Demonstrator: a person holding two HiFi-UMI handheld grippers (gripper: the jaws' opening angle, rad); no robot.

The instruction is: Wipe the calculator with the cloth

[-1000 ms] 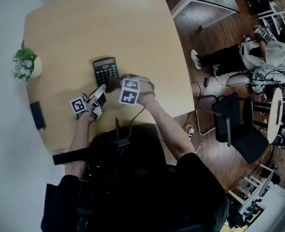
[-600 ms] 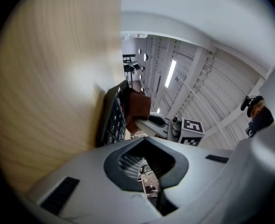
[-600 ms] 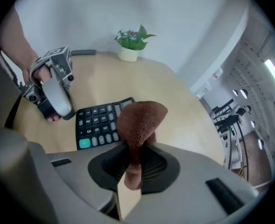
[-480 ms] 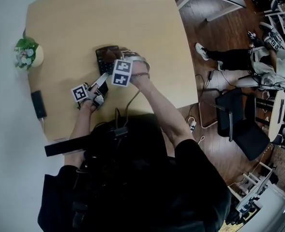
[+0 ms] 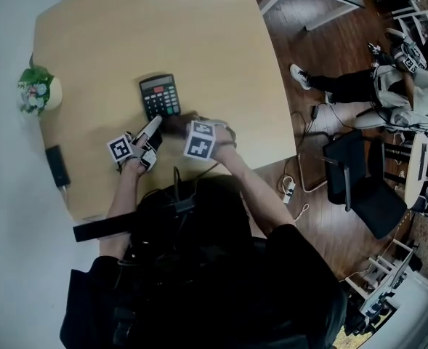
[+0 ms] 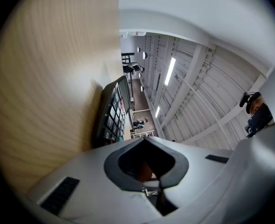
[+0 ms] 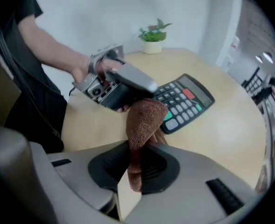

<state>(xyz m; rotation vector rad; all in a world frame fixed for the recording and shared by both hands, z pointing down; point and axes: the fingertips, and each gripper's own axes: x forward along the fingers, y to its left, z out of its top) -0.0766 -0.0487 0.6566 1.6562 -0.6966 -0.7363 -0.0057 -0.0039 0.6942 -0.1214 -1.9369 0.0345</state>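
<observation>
Surroundings: pale wood worktop (image 5: 199,35) with rounded corners. Small potted plant (image 5: 37,93) at its left edge. Flat black device (image 5: 56,167) by the same edge, nearer the wearer. Past the right edge, on dark wood floor (image 5: 301,42): black chair (image 5: 359,191) and a person (image 5: 395,86) low down, well apart from the work.

In the way: left gripper (image 5: 152,128), lying almost level, jaws fully closed with nothing between them, tip just beside the calculator's near left corner; contact not clear. Right gripper (image 7: 136,164), pointing steeply down, jaws clamped on a brown cloth (image 7: 144,115), hanging just short of the calculator's near edge and hiding part of that edge in the head view.

Calculator (image 5: 160,97): black desk model, flat on the worktop, left of centre, display end away from the wearer. Rows of pale grey keys, one red, a few green. Key face uncovered.

Cloth: brown knit, bunched into a thick fold bulging ahead of the right jaws, its end over the calculator's near corner in the right gripper view; touching or apart cannot be told.
</observation>
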